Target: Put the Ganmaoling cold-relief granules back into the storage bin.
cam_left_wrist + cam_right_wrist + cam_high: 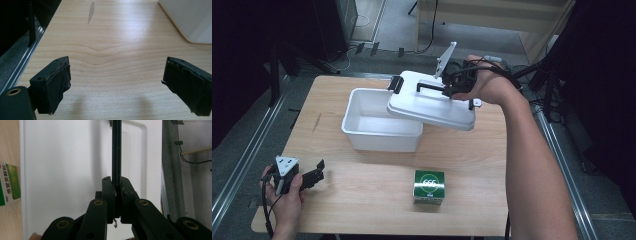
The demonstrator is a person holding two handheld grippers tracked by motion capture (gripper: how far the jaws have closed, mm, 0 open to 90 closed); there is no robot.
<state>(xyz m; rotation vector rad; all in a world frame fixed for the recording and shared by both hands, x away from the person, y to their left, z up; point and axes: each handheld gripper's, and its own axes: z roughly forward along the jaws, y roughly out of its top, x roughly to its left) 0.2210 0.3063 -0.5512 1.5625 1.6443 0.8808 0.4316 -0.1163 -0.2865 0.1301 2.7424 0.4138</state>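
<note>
**Lid held by its handle over the box's right edge**

The right tool (pixel 451 91) is clamped tight on the thin black handle (pixel 430 86) of the white lid (pixel 432 102); in the right gripper view the two jaws press against the dark bar (pixel 116 152) from both sides, with the lid's white top behind them. In the high view the lid sits tilted at the far middle of the bench (pixel 362 200), its left part overlapping the right rim of the open white box (pixel 382 122) and its right part hanging past the box. A black latch (pixel 395 84) shows at the lid's far left corner. Whether the lid rests on the rim or hangs just above it cannot be told.

The left tool (pixel 314 176) lies low at the near left corner of the bench, well apart from the box. Its jaws stand wide, with only bare wood between them in the left gripper view, where a corner of the box (pixel 190 20) shows at the far right.

A green and white carton (pixel 429 187) stands on the near side of the bench, right of centre, apart from both the box and the tools.
</note>
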